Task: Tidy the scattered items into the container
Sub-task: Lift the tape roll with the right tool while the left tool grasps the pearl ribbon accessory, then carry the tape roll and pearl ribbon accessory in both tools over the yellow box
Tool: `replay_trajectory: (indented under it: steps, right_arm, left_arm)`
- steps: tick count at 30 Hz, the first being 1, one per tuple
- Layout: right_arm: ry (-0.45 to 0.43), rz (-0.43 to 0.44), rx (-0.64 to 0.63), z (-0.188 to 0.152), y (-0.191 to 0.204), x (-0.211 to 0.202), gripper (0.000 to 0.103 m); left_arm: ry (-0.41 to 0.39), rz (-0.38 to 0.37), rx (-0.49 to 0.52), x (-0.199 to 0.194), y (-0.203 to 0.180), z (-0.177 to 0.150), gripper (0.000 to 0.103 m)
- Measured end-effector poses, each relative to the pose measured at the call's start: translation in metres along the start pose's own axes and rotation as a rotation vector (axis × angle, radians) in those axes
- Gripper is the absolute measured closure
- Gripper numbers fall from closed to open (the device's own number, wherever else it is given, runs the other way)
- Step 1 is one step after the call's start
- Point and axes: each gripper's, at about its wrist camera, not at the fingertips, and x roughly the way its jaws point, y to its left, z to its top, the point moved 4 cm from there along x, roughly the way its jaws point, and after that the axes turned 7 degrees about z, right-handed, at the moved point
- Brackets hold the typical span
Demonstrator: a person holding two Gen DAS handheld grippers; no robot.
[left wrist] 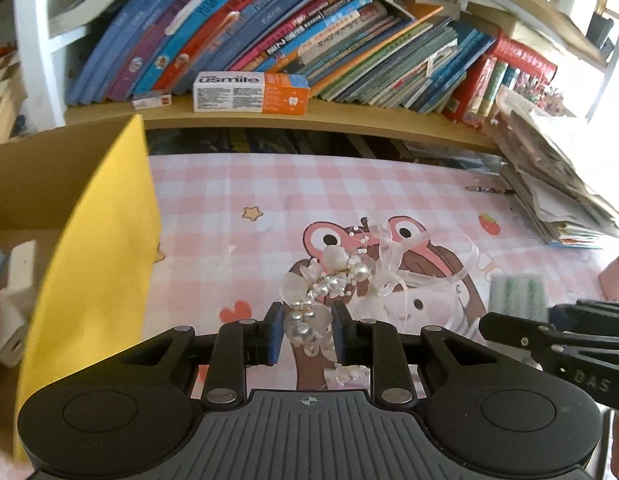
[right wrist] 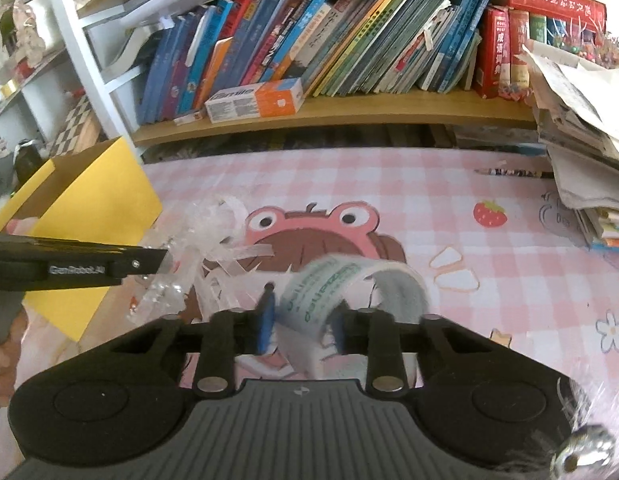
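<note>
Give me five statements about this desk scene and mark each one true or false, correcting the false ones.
1. The left gripper has a pearl and ribbon ornament between its fingers. True.
2. The right gripper is empty. False: a roll of tape with green print sits between its fingers.
3. The yellow box stands on the left side of the desk. True.
4. The toothpaste carton lies on the pink checked cloth. False: it lies on the wooden shelf, in front of the books.
5. The yellow box is empty. False: white items show inside it.
</note>
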Motion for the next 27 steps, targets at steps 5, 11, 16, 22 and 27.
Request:
replay_trajectory:
  steps: [5, 11, 16, 22, 27]
  right_arm:
    - [0.016, 0.003, -0.012, -0.016, 0.012, -0.011, 0.093]
    - [0.022, 0.015, -0.032, -0.03, 0.026, -0.024, 0.094]
    - [0.037, 0.025, -0.045, -0.04, 0.035, -0.03, 0.094]
    - [0.037, 0.03, -0.053, -0.047, 0.044, -0.036, 0.094]
    - [0.035, 0.026, -0.058, -0.052, 0.052, -0.042, 0.094]
  left_arm:
    - [-0.018, -0.004, -0.012, -0.024, 0.004, -0.016, 0.08]
    - [-0.022, -0.01, -0.038, -0.045, 0.009, -0.035, 0.08]
    - [-0.017, -0.01, -0.061, -0.057, 0.014, -0.05, 0.08]
    - [-0.012, -0.01, -0.075, -0.068, 0.019, -0.063, 0.08]
    - [-0.016, -0.027, -0.064, -0.076, 0.02, -0.07, 0.08]
